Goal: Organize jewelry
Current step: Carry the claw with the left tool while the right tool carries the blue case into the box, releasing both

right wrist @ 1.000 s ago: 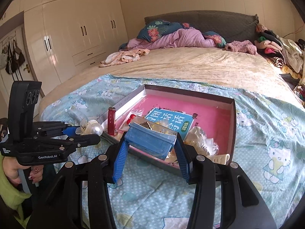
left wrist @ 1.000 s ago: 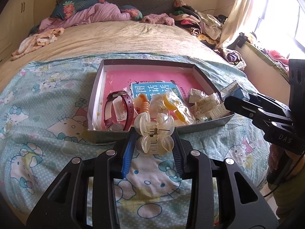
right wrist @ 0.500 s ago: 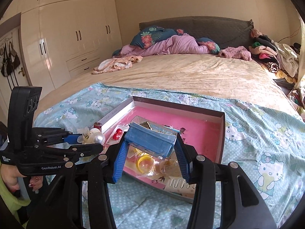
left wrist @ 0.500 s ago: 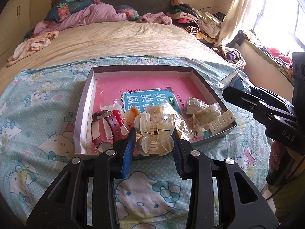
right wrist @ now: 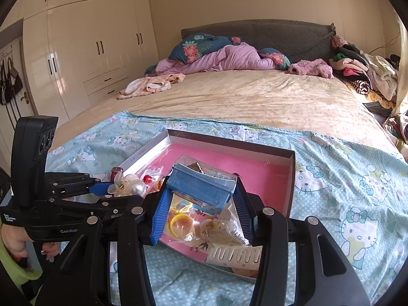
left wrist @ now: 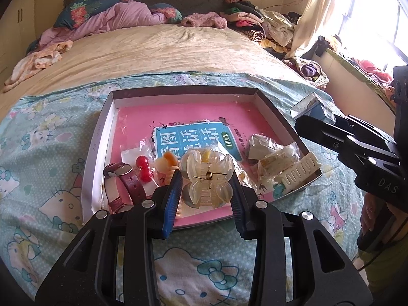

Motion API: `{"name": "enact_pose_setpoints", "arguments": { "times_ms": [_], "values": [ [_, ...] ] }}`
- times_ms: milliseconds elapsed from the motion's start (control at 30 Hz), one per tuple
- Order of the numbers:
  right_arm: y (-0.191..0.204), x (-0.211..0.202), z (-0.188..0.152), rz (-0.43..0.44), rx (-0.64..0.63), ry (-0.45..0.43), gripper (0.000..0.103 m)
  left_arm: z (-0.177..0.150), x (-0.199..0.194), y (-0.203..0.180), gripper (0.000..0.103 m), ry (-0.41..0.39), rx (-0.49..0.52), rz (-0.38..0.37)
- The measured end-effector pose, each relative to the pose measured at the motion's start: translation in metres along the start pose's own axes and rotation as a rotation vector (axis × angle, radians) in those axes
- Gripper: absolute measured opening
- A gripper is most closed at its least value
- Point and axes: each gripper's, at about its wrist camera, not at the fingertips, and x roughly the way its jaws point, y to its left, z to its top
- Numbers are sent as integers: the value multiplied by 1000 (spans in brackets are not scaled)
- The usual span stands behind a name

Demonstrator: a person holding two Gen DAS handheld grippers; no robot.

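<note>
My left gripper (left wrist: pixel 206 181) is shut on a cream translucent claw hair clip (left wrist: pixel 206 178), held over the near edge of a shallow box (left wrist: pixel 98 137) with a pink floor. My right gripper (right wrist: pixel 201 191) is shut on a small blue case with a clear lid (right wrist: pixel 201 187), held above the box's (right wrist: pixel 292 176) near right corner. In the box lie a maroon watch (left wrist: pixel 119 186), a red bead piece (left wrist: pixel 142 170), an orange hair piece (left wrist: pixel 167 162), a yellow ring in a bag (right wrist: pixel 179 223), several clear bags (left wrist: pixel 275 158) and a white comb clip (left wrist: pixel 297 176). The right gripper (left wrist: pixel 318 117) enters the left wrist view from the right.
The box rests on a Hello Kitty cloth (left wrist: pixel 46 153) spread over a beige bed (left wrist: pixel 158 48). A teal printed card (left wrist: pixel 193 137) lies on the box floor. Piled clothes (left wrist: pixel 257 25) sit at the far right, pillows (right wrist: pixel 224 51) at the headboard, wardrobes (right wrist: pixel 84 46) to the left.
Both grippers have moved forward over the box with their items still held. The box now sits lower and closer in both views.
</note>
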Motion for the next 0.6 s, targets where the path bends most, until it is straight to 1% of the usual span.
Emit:
{"name": "enact_pose_setpoints", "arguments": {
  "times_ms": [400, 600],
  "values": [
    [1, 37, -11, 15, 2, 97, 46, -4, 14, 0, 28, 27, 27, 28],
    [-1, 44, -15, 13, 1, 115, 46, -6, 18, 3, 28, 40, 24, 32]
  ]
}}
